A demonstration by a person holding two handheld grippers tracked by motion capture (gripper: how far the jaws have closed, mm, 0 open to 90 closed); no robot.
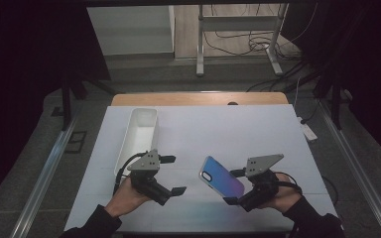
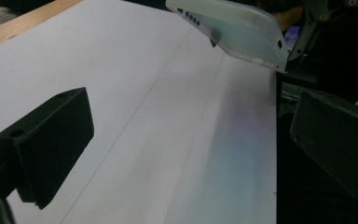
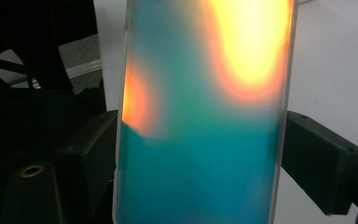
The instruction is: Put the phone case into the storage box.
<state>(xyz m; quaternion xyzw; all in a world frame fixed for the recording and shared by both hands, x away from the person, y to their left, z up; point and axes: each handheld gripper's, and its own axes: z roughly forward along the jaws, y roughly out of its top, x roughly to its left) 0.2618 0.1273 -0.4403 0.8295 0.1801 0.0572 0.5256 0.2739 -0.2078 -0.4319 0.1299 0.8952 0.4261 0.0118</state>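
Right gripper [image 1: 234, 187] jaws clamp a glossy, iridescent phone case [image 1: 222, 176] by its edges; left gripper [image 1: 172, 174] jaws gape, released.

White-covered table [image 1: 198, 134]; white oblong bin [image 1: 138, 136] lying at left.

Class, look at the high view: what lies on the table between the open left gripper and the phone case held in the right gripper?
Nothing: between left gripper and phone case the white table is bare.
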